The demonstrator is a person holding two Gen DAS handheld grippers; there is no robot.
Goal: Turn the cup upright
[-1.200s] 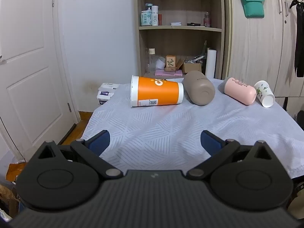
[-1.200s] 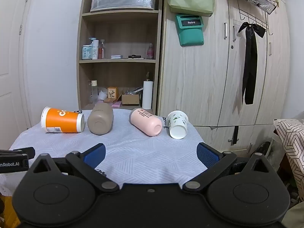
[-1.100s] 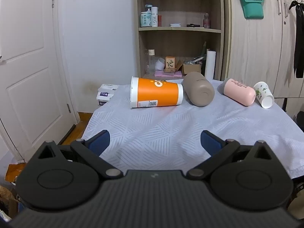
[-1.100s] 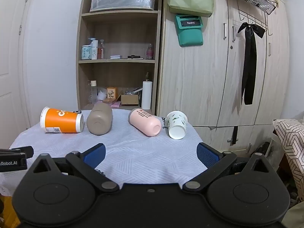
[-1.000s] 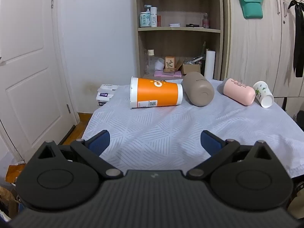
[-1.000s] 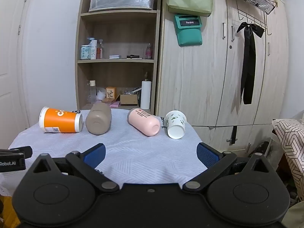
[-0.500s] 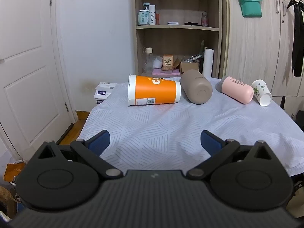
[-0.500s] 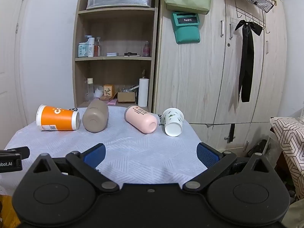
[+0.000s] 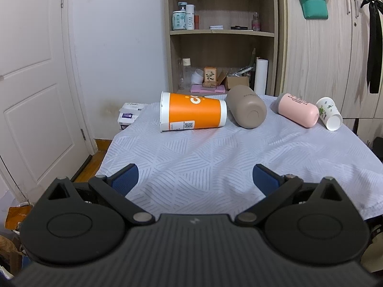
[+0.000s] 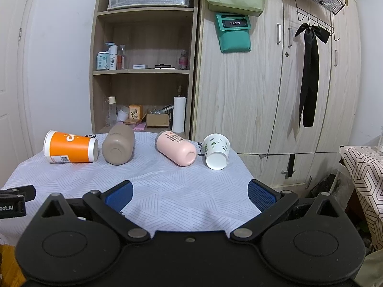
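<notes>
Cups point(image 9: 193, 111) sideways on white tablecloth point(image 9: 215, 157)

Four cups are lying on their sides in a row across the middle of the frame. The orange cup point(image 9: 192, 111) with white bands is sitting at the left, its rim pointing left. Just right of it, the brown cup point(image 9: 246, 109) is showing its base to the camera. The pink cup point(image 9: 298, 113) is resting further right, base toward the lower right. The white cup point(image 9: 329, 116), printed with green leaves, is lying at the far right, beside the pink one.
</notes>
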